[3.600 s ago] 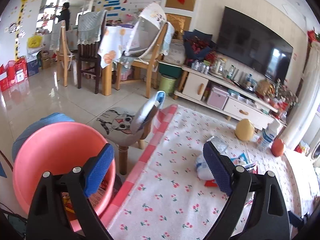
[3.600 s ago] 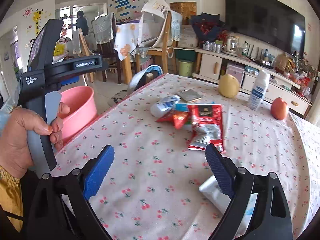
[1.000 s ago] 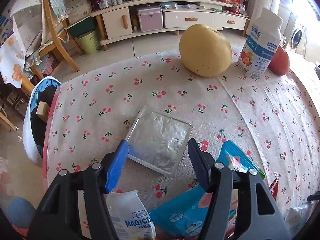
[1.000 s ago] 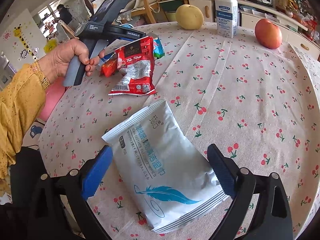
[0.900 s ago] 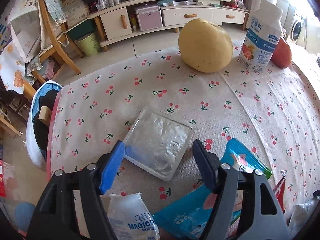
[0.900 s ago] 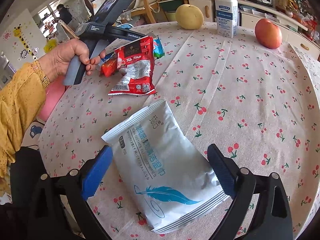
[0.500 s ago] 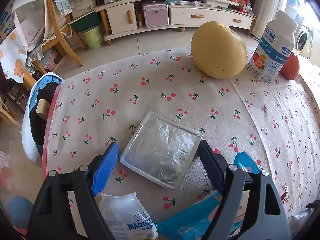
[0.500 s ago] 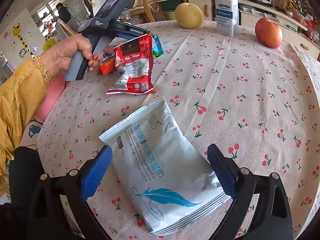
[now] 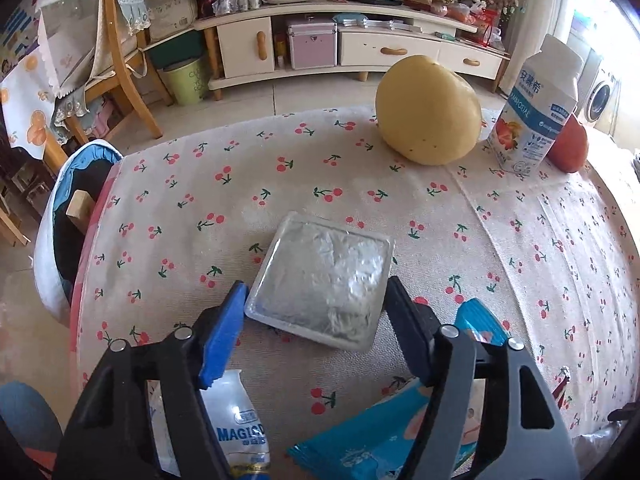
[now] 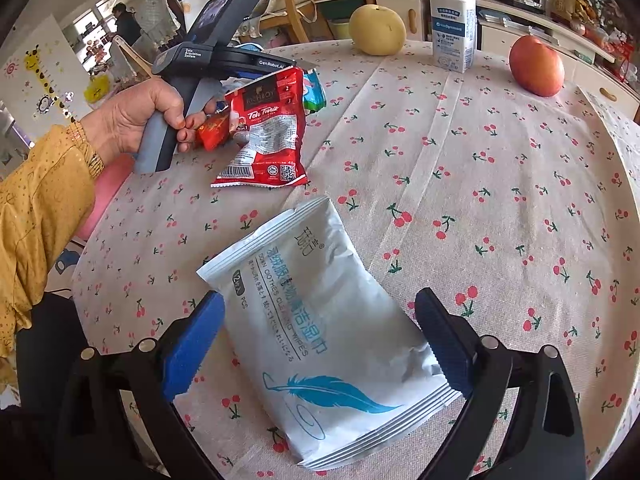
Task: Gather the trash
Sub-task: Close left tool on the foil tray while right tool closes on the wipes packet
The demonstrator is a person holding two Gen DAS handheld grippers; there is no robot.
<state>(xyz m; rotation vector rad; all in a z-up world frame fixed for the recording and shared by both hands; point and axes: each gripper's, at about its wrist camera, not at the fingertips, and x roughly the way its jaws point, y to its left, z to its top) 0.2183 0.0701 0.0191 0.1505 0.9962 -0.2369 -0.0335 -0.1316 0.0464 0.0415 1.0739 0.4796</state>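
The foil tray (image 9: 322, 276) lies flat on the worktop (image 9: 400, 216) between your left tongs (image 9: 316, 326), whose jaws have just been closing on its edges to lift it. Your right tongs (image 10: 320, 344) gape wide astride the white wipes pack (image 10: 320, 340), waiting.

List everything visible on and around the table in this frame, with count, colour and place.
square foil-lidded clear plastic tray: 1, silver, between the left tool's jaws
white wipes pouch with blue feather: 1, between the right tool's jaws
red snack packet: 1, by the left hand
small white bottle: 1, near edge
blue wrapper: 1, near edge
yellow round fruit: 1, far side
white drink carton: 1, far side
red fruit: 1, far right
cherry-print tablecloth: 1, cream
left tool: 1, jaws just narrowed, at the tray's edges
right tool: 1, open
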